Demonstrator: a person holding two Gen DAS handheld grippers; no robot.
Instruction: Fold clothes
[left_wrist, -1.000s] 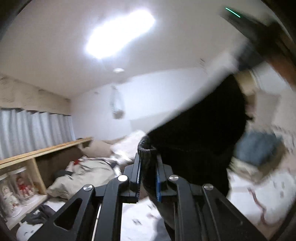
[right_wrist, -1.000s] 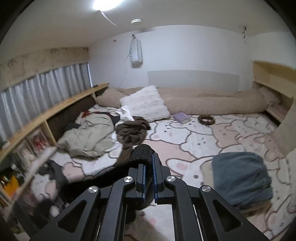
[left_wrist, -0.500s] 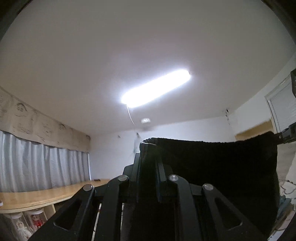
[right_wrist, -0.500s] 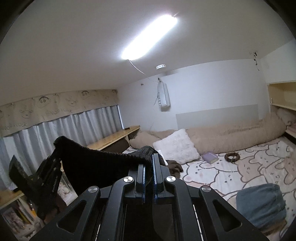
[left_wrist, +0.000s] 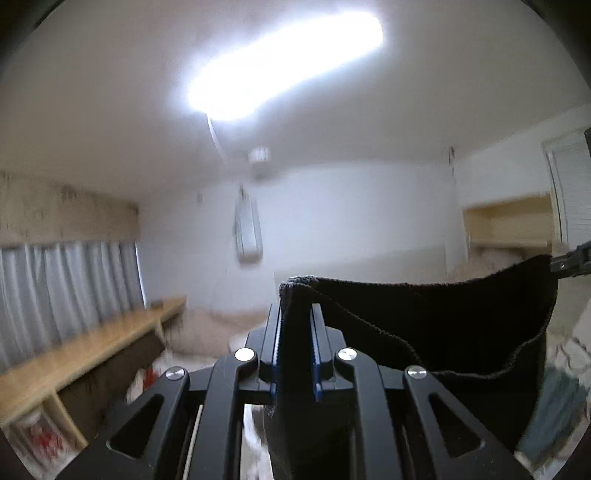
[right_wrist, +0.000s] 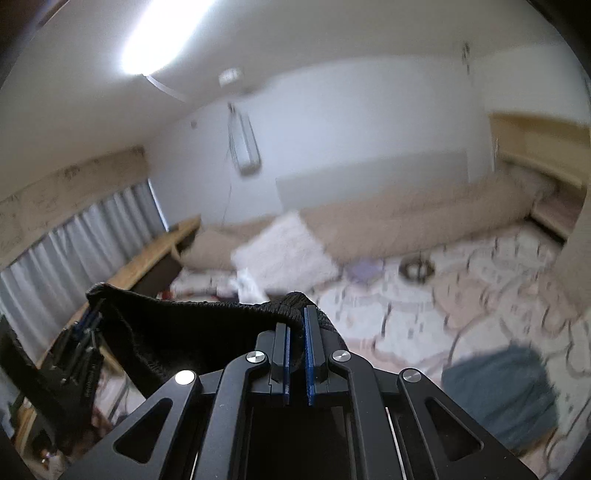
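Observation:
A black knit garment hangs in the air, stretched between my two grippers. My left gripper is shut on one top corner of it. My right gripper is shut on the other top corner; the garment runs from it leftwards to the left gripper. In the left wrist view the right gripper's tip shows at the right edge, holding the far corner. The cloth's lower part is hidden below the grippers.
Below lies a bed with a patterned sheet, a white fluffy pillow, a long beige bolster, a folded blue-grey garment at the right, and a wooden shelf under grey curtains at the left.
Both grippers have tilted downwards, so the bed and far wall come back into view. The black garment stays stretched between them, with its top edge sagging a little more.

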